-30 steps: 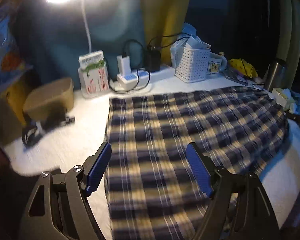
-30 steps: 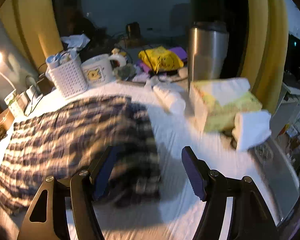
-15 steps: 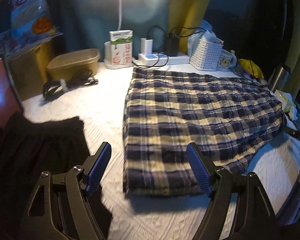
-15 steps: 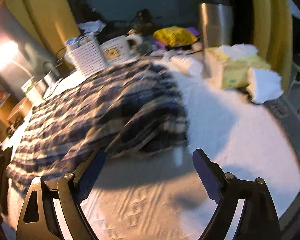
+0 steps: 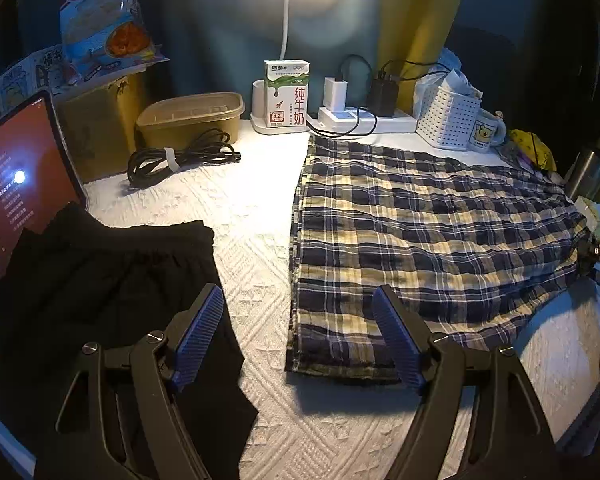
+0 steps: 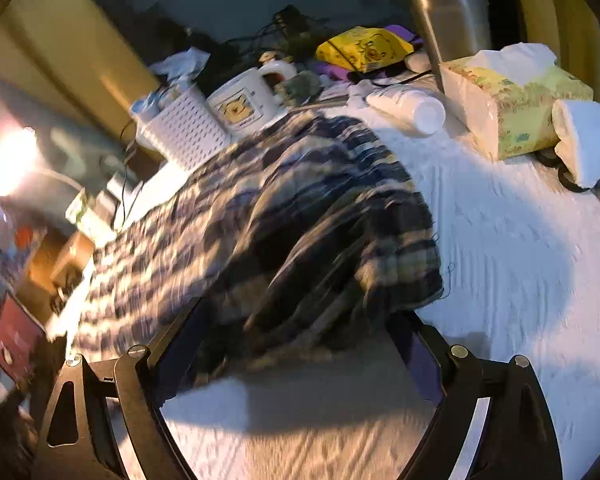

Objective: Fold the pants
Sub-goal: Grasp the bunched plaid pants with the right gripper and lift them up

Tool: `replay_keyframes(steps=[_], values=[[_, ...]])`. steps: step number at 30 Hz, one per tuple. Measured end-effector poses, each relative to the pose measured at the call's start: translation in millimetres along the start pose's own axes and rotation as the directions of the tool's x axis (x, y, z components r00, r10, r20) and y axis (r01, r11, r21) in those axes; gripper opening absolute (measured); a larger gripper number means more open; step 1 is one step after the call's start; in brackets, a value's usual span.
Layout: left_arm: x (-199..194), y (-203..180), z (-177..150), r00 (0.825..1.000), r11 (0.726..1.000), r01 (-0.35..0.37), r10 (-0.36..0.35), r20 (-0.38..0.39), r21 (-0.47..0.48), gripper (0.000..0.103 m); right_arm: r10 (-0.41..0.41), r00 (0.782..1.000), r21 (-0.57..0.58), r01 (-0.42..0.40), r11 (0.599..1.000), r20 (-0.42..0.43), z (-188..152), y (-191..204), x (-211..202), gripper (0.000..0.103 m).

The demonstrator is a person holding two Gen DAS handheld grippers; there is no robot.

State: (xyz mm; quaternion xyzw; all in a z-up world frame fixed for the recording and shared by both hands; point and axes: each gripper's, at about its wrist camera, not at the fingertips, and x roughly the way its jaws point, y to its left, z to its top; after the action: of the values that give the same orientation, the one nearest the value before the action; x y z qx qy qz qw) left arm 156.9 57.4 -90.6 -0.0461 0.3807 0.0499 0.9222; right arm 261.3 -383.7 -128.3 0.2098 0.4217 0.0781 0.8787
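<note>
**Plaid pants, laid flat on white textured cover**

Plaid pants (image 5: 420, 236): navy, yellow and white check, thin fabric. Spread flat and folded lengthwise, left edge straight and layered. Far right end rumpled (image 6: 340, 220), blurred in the right wrist view. Placed right of black garment (image 5: 100, 300), apart from it, below power strip (image 5: 364, 122) and white basket (image 5: 446, 120).

Left gripper (image 5: 300, 336): jaws apart, empty, above bare cover (image 5: 252, 240) at near left corner of pants.

Right gripper (image 6: 296, 344): jaws just widened, standing wide, either side of rumpled end, no visible clamping.
</note>
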Motion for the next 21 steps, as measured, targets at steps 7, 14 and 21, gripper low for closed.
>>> replay_keyframes(steps=[7,14,21], values=[[6,-18,7,1.000,1.000,-0.007,0.007,-0.013,0.022,0.077,0.119,0.993,0.131,-0.120,0.984,0.016,33,-23,24,0.033],[5,-32,16,1.000,0.999,-0.023,0.023,-0.015,0.045,0.077,0.139,0.990,0.062,-0.141,0.988,0.034,40,-19,26,0.013],[5,-47,21,1.000,0.997,0.010,-0.009,-0.008,0.072,0.077,0.050,0.992,0.024,-0.053,0.998,0.120,62,-44,-10,0.011]])
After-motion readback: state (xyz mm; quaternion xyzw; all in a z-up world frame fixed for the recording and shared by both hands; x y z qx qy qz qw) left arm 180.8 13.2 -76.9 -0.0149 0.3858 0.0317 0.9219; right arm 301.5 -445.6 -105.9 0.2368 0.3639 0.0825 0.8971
